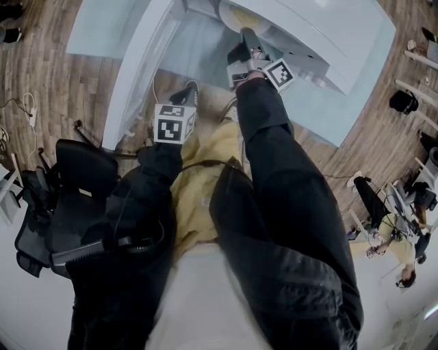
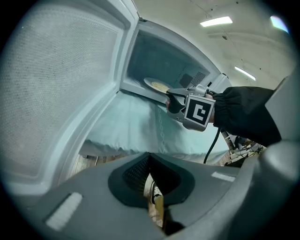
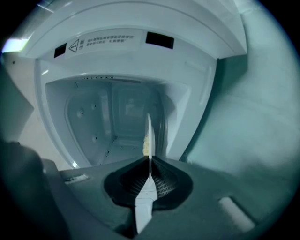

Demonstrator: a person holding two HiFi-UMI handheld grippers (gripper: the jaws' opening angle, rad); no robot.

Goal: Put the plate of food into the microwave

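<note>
A white microwave stands with its door swung wide to the left. My right gripper is shut on the rim of a white plate with yellow food, and the plate sits at the mouth of the cavity. In the right gripper view the plate shows edge-on, clamped in the right gripper, with the bare cavity behind it. The left gripper view shows the plate level inside the opening, the right gripper on its near rim. My left gripper hangs lower, below the door, shut with nothing in it.
A pale cloth covers the table under the microwave. A black office chair stands at my left on the wooden floor. A seated person is far off to the right.
</note>
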